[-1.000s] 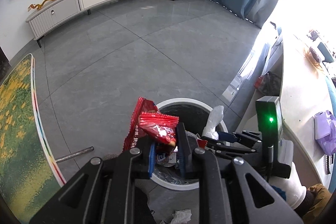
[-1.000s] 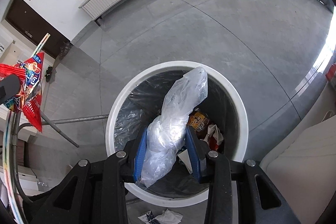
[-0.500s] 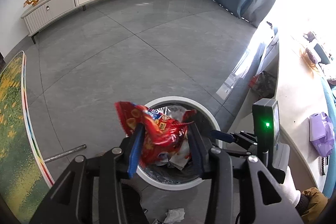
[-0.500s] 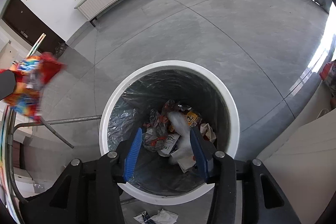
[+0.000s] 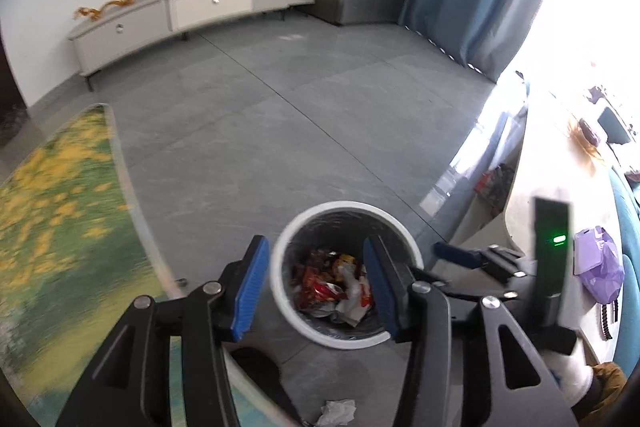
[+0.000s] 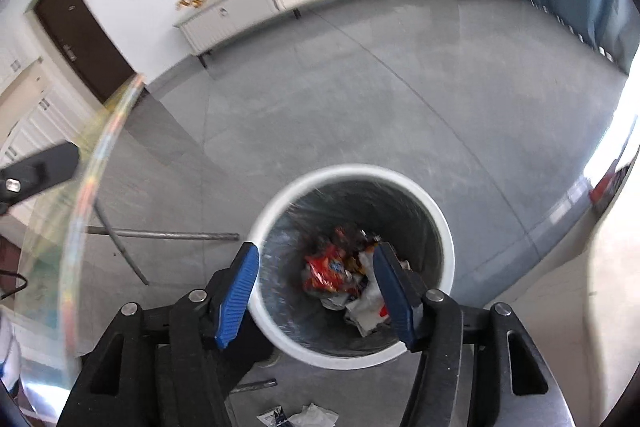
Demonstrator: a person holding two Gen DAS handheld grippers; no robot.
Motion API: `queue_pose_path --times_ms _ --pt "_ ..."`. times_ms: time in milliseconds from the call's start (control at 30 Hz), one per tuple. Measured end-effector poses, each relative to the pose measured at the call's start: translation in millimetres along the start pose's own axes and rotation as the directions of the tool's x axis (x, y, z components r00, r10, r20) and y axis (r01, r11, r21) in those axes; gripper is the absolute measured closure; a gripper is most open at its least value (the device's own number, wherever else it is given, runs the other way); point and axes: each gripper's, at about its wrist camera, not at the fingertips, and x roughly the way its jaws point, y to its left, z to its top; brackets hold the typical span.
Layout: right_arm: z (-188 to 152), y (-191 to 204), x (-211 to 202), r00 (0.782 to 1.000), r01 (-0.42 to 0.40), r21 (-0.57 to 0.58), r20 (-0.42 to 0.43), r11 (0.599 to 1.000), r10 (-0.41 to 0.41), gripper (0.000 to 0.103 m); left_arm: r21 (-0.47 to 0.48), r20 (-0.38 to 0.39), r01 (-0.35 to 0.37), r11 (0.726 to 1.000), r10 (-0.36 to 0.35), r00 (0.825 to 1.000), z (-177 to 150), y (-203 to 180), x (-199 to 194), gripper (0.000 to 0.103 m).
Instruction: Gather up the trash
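Note:
A white round trash bin (image 5: 404,231) (image 6: 446,223) with a dark liner stands on the grey floor below both grippers. Inside it lie a red snack wrapper (image 5: 320,287) (image 6: 326,271) and crumpled white plastic (image 5: 352,305) (image 6: 366,307). My left gripper (image 5: 316,275) hangs above the bin, its jaws opening with nothing held between them. My right gripper (image 6: 316,279) is also above the bin, jaws opening and empty; it shows in the left wrist view as the right gripper (image 5: 472,259) at the bin's right. A crumpled paper scrap (image 5: 336,413) (image 6: 308,417) lies on the floor in front of the bin.
A glass table with a green and yellow top (image 5: 52,227) sits to the left; its rim (image 6: 80,203) and metal legs (image 6: 160,235) show beside the bin. A pale counter (image 5: 560,163) with a purple bag (image 5: 598,263) runs along the right. A long TV cabinet (image 5: 192,7) lines the far wall.
The red wrapper left the left gripper and the clear plastic bag left the right one; both now lie in the bin. Both grippers opened wider and rose, so the bin looks smaller.

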Motion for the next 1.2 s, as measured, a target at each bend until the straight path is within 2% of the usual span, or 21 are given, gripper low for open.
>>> queue_pose_path --times_ms 133,233,367,500,567,600,700,833,933,1067,1200 --pt "9.4 32.5 -35.2 0.998 -0.022 -0.063 0.060 0.998 0.026 0.041 0.001 0.064 -0.121 0.993 0.120 0.991 -12.6 23.0 -45.2 0.055" --pt "14.4 66.3 -59.6 0.993 -0.047 -0.122 0.100 0.991 0.059 0.037 -0.020 0.106 -0.202 0.979 0.203 0.973 -25.1 43.0 -79.7 0.055" --pt "19.8 124.9 -84.7 0.982 -0.090 -0.224 0.144 0.970 0.124 0.029 -0.075 0.156 -0.324 0.943 0.332 0.930 -50.4 79.1 -131.7 0.053" --pt "18.4 172.7 -92.0 0.973 -0.115 -0.302 0.160 0.946 0.169 0.025 -0.168 0.185 -0.397 0.902 0.425 0.886 -74.7 117.3 -178.1 0.045" --pt "16.5 200.8 -94.5 0.968 -0.122 -0.338 0.168 0.933 0.187 0.024 -0.219 0.198 -0.436 0.873 0.477 0.856 -88.7 136.3 -202.9 0.042" --pt "15.2 211.6 -95.1 0.966 -0.122 -0.349 0.172 0.929 0.191 0.023 -0.235 0.201 -0.449 0.862 0.495 0.845 -94.0 143.5 -211.9 0.039" --pt "9.5 242.8 -96.8 0.962 -0.102 -0.381 0.197 0.919 0.188 0.010 -0.300 0.218 -0.477 0.826 0.546 0.809 -115.7 166.6 -244.9 0.037" --pt "-1.7 276.9 -96.5 0.958 -0.077 -0.415 0.222 0.906 0.183 0.004 -0.357 0.229 -0.497 0.791 0.590 0.775 -140.8 188.4 -271.8 0.037" --pt "-10.2 290.9 -91.4 0.957 -0.048 -0.425 0.241 0.904 0.163 0.000 -0.367 0.232 -0.505 0.781 0.603 0.763 -156.6 196.7 -281.1 0.037" --pt "-22.6 295.2 -83.5 0.962 -0.023 -0.411 0.238 0.911 0.131 0.000 -0.363 0.221 -0.489 0.793 0.584 0.781 -174.2 203.0 -280.7 0.037" --pt "-38.1 296.4 -82.1 0.966 0.015 -0.413 0.240 0.911 0.093 0.000 -0.374 0.212 -0.479 0.794 0.576 0.790 -184.8 203.8 -271.5 0.037"
